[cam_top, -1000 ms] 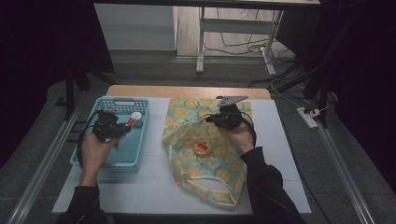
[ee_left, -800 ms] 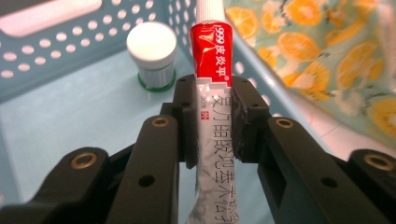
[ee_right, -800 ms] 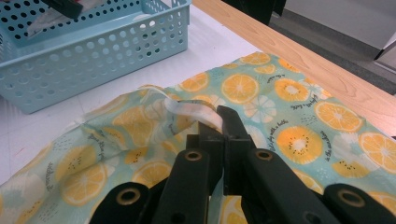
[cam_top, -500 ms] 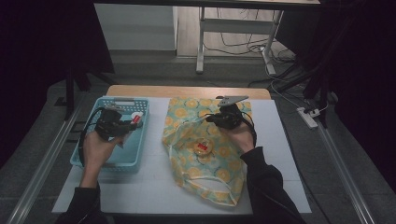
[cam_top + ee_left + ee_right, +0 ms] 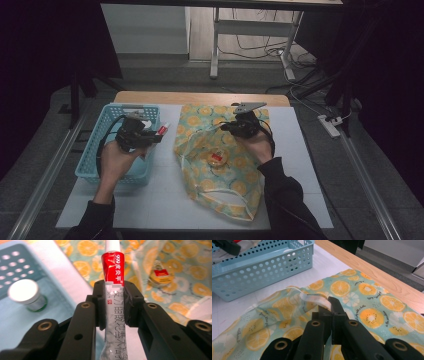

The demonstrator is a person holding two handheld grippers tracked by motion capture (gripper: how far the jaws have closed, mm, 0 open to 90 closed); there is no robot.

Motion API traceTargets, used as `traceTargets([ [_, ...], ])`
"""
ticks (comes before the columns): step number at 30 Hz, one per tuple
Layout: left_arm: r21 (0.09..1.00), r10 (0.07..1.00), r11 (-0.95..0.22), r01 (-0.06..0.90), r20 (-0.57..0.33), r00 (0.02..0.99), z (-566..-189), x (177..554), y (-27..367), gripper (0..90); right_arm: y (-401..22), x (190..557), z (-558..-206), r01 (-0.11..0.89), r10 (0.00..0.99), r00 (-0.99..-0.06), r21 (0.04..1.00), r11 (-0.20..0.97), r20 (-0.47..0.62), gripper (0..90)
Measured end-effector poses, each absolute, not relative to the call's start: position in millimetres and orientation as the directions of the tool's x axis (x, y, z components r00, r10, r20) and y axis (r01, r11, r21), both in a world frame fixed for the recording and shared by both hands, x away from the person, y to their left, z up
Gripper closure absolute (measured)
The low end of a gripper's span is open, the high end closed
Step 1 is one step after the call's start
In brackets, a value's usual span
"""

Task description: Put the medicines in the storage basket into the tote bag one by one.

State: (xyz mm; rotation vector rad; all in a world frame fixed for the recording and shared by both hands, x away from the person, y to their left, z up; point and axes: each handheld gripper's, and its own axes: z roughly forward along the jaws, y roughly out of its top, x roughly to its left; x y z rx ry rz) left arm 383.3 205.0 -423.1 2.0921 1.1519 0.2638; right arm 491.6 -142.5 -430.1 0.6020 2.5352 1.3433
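My left gripper is shut on a silver ointment tube with a red band, held above the right edge of the blue basket. An orange-print cloth bag lies mid-table with its mouth lifted. My right gripper is shut on the bag's rim strap, holding it up. Inside the bag lies a small round tin with a red label.
A white-capped green jar stands in the basket. A white mat covers the wooden table. Metal rails run along both sides, and cables and a power strip lie on the floor beyond.
My left gripper has risen from inside the basket and moved right toward the bag, carrying the tube. The right gripper has stayed in place on the bag's rim.
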Motion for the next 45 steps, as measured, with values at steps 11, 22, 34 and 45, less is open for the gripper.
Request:
traceTargets([
  [11,0.674,0.734,-0.382,0.632,-0.195,0.651,-421.2,383.9,171.9,74.3,-142.1,491.7,-430.4,0.259,0.447,-0.895,0.824,0.503,0.008,89.9],
  [22,0.659,0.678,-0.432,0.615,-0.213,0.704,-424.7,387.0,140.5,74.3,-141.8,491.7,-430.5,0.257,0.448,-0.894,0.825,0.504,0.005,89.9],
  [34,0.646,0.645,-0.465,0.605,-0.220,0.732,-432.1,392.2,109.2,74.3,-141.7,492.0,-430.4,0.258,0.454,-0.891,0.827,0.500,0.003,89.9],
  [45,0.633,0.634,-0.490,0.600,-0.214,0.743,-439.7,400.7,80.9,74.3,-141.2,492.3,-431.7,0.259,0.454,-0.891,0.825,0.502,0.003,89.8],
])
